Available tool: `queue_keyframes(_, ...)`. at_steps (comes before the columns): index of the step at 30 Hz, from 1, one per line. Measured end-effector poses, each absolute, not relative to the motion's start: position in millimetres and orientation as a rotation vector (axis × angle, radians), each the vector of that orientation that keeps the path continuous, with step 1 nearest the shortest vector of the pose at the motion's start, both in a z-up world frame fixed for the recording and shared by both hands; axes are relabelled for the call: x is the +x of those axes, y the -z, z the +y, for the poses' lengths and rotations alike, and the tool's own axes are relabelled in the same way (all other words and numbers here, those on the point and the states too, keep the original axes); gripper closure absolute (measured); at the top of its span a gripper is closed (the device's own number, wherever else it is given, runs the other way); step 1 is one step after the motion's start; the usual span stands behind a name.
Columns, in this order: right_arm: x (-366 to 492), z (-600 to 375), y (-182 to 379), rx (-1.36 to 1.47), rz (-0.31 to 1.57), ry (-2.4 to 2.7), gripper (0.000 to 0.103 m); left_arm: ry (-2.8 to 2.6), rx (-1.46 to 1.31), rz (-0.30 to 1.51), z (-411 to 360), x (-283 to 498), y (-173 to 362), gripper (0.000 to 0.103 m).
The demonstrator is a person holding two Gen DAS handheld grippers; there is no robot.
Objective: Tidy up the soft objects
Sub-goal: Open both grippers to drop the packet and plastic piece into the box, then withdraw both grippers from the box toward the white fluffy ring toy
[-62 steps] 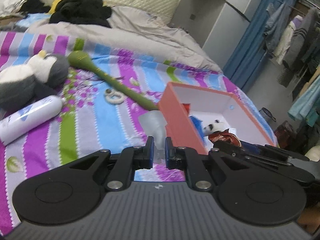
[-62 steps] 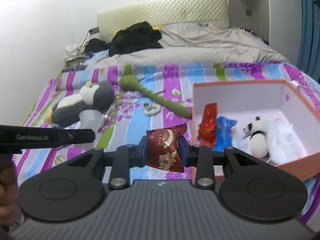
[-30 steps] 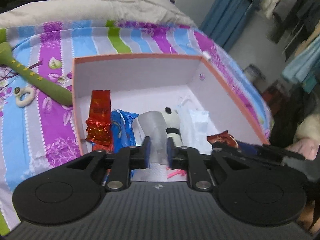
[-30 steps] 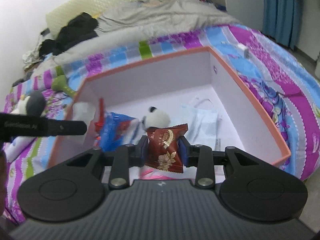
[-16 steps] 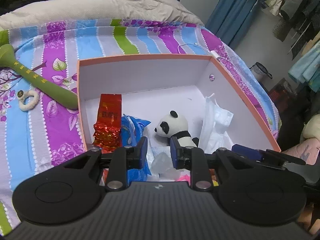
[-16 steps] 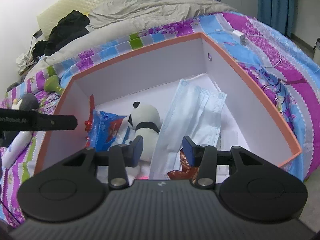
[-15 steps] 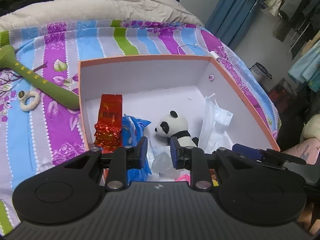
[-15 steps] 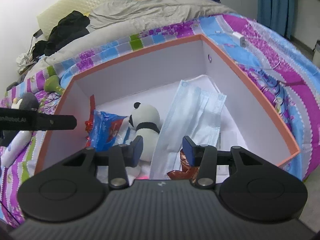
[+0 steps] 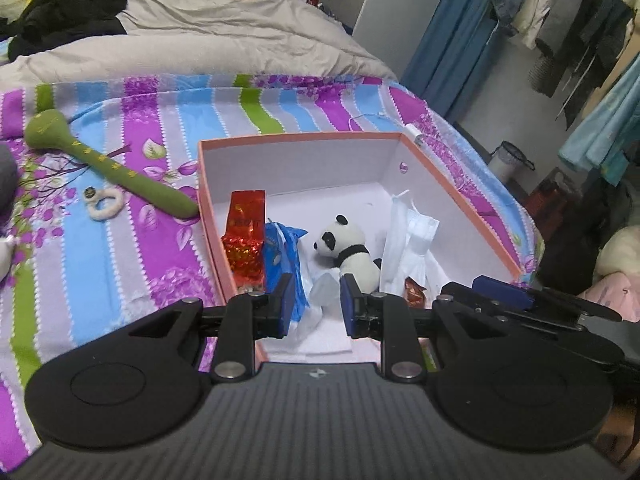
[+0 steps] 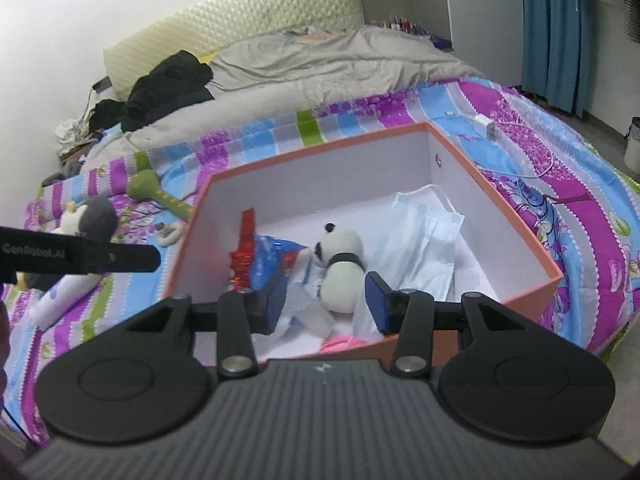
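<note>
An orange box with white inner walls sits on the striped bedspread. Inside lie a panda plush, a red foil packet, a blue packet, face masks, a dark red snack packet and a translucent soft lump. My left gripper hangs open above the box's near side, nothing between its pads. My right gripper is also open and empty over the near edge, with the panda and masks just beyond it.
Left of the box lie a long green soft toy, a white ring, a grey penguin plush and a white bottle. A charger and cable lie behind the box. Grey duvet and black clothes fill the bed's far end.
The left gripper let go of the translucent lump and the right one the dark red packet; both now lie in the box. Both grippers opened and drew back and upward.
</note>
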State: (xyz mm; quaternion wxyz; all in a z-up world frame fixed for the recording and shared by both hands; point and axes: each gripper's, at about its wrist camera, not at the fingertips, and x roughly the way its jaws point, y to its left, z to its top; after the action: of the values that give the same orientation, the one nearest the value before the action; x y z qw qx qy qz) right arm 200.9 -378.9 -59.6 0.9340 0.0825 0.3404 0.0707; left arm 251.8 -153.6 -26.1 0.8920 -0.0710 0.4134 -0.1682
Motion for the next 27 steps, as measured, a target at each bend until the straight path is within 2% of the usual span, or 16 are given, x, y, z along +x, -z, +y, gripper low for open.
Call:
queue_keyframes(12, 128, -343, 26, 0.145, 0.618, -0.189, 0.056, 0.363, -0.181, 0.747, -115, 158, -15, 0.076)
queue_keyframes(27, 55, -278, 21, 0.109, 0.590, -0.305, 0.056, 0.240, -0.232, 0.667, -43, 49, -16, 0.076)
